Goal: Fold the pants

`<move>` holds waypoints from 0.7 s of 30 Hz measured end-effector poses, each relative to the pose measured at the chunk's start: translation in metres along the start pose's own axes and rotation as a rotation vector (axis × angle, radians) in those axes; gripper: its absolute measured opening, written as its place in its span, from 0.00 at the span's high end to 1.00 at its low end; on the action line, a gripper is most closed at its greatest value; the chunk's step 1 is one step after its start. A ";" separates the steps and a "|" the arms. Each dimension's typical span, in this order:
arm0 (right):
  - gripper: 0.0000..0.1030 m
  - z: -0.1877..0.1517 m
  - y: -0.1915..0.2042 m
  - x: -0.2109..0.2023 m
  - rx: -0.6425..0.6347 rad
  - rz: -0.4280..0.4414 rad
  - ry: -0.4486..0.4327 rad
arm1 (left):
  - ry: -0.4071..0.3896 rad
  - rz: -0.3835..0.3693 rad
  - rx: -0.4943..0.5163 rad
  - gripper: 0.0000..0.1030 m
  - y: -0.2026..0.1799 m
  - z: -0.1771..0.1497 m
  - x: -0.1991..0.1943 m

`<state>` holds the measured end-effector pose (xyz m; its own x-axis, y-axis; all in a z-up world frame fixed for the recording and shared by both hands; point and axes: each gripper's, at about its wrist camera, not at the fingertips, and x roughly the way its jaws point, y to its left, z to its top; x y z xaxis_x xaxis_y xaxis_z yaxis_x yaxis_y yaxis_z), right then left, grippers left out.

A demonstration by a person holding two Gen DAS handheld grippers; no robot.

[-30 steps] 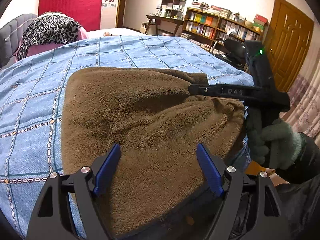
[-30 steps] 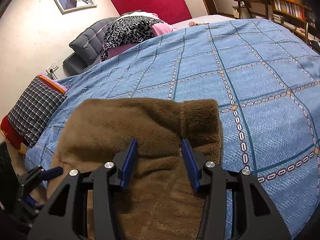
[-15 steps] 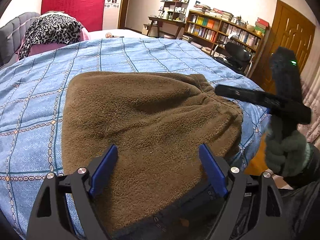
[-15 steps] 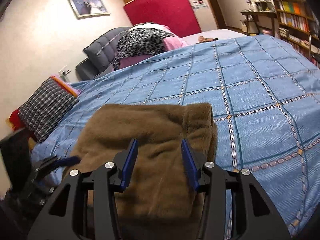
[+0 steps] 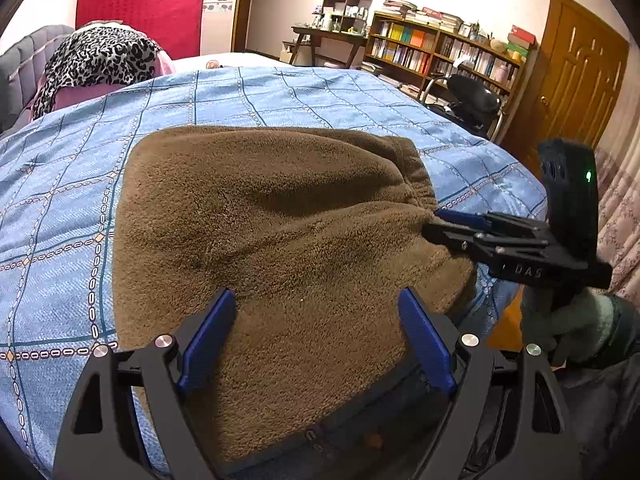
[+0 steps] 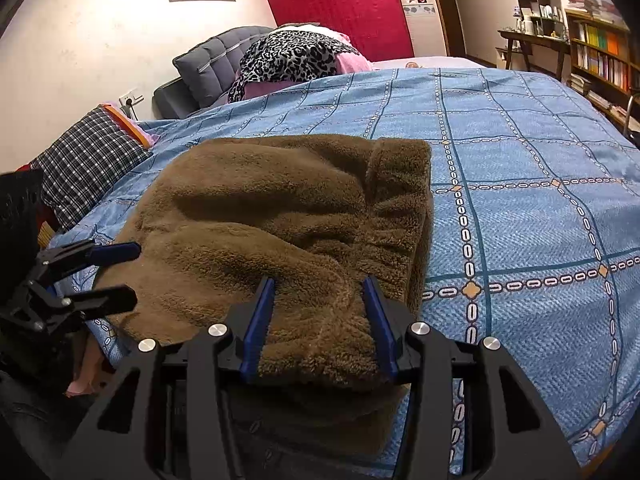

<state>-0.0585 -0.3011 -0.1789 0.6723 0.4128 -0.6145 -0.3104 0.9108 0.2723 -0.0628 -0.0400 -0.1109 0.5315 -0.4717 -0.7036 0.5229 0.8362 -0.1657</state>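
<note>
The brown fleece pants (image 5: pixel 272 232) lie folded in a thick bundle on the blue checked bedspread (image 5: pixel 280 92), near the bed's front edge; they also show in the right wrist view (image 6: pixel 280 220). My left gripper (image 5: pixel 316 320) is open, its blue pads spread over the near edge of the bundle, holding nothing. My right gripper (image 6: pixel 320 304) is open over the gathered waistband end, fabric between its pads but not pinched. The right gripper (image 5: pixel 444 224) also shows at the bundle's right end in the left wrist view.
A leopard-print cloth (image 6: pixel 292 56) on pink bedding and a grey headboard (image 6: pixel 212 60) lie at the bed's far end. A plaid pillow (image 6: pixel 88 160) is at the left. Bookshelves (image 5: pixel 440 56), a desk, a black chair (image 5: pixel 472 100) and a wooden door (image 5: pixel 576 76) stand to the right.
The right gripper pulled back from the bundle's top, lifted briefly, then came down at the waistband end. The left gripper stayed open at the near edge. The pants hardly moved.
</note>
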 end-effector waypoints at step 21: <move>0.42 0.017 0.011 -0.011 0.033 -0.011 0.003 | -0.023 0.238 -0.207 0.16 0.064 0.040 -0.014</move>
<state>-0.0581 -0.2954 -0.1561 0.6731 0.4032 -0.6200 -0.2811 0.9149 0.2898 -0.0098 0.0089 -0.0844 0.6387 -0.2598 -0.7243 0.2360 0.9620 -0.1370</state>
